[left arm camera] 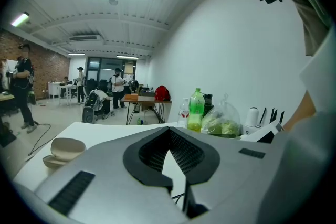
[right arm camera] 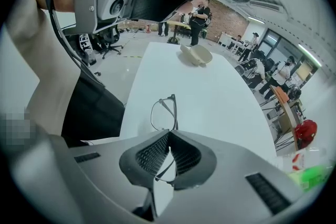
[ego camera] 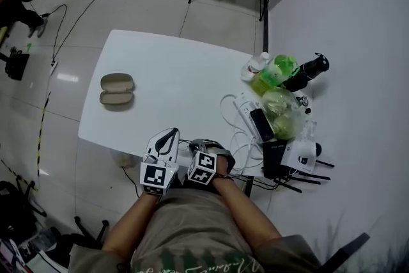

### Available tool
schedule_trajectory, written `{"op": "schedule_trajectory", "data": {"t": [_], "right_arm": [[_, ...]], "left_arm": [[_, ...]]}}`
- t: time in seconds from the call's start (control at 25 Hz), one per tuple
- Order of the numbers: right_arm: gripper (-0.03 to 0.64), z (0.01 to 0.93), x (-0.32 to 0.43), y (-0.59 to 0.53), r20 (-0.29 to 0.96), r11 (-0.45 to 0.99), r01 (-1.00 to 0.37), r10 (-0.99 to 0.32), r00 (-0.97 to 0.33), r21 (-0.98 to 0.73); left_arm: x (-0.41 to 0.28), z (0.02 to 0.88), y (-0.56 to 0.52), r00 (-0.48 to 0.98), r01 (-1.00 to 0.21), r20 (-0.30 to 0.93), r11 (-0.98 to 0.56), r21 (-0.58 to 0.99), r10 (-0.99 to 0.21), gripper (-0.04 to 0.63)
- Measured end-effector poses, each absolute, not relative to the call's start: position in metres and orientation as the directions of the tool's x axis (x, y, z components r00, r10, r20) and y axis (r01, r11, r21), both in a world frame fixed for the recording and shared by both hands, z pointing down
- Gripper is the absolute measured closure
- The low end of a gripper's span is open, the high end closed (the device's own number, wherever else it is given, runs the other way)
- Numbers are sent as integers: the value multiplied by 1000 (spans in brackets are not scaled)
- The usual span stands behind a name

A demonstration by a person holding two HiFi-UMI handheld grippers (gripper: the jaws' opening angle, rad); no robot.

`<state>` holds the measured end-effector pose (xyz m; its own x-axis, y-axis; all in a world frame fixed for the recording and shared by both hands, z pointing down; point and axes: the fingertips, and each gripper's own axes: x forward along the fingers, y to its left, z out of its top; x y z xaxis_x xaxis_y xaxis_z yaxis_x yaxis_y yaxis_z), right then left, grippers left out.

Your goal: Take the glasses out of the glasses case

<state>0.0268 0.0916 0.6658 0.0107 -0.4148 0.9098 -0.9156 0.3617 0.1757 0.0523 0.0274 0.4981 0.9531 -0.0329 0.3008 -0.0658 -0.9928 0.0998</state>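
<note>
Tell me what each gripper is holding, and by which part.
The right gripper is shut on the glasses, pinching the thin frame beside one lens. The left gripper is shut and empty.

One table (ego camera: 185,80), one glasses case (ego camera: 117,89), one pair of glasses (right arm camera: 164,113), and two grippers, left (left arm camera: 169,132) and right (right arm camera: 169,138).
</note>
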Motion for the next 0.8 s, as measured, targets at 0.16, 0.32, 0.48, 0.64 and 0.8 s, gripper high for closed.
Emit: {"op": "schedule_trajectory", "data": {"t": [0.16, 0.32, 0.48, 0.64, 0.8], "right_arm": [[598, 668, 24, 94, 913, 372, -912, -408, 6, 172], [598, 667, 24, 95, 911, 373, -912, -413, 4, 173], [598, 666, 23, 97, 908, 374, -911, -418, 2, 174], [598, 667, 26, 101, 906, 370, -912, -423, 3, 177], [598, 668, 32, 105, 904, 373, -910, -428, 3, 180]], "left_arm": [[47, 499, 27, 951, -80, 305, -992, 99, -46, 588], [44, 499, 29, 950, -83, 308, -992, 93, -51, 588], [41, 499, 32, 948, -89, 312, -992, 87, -58, 588], [43, 500, 36, 948, -90, 312, -993, 80, -60, 588], [46, 501, 43, 950, -82, 309, -992, 93, -50, 588]]}}
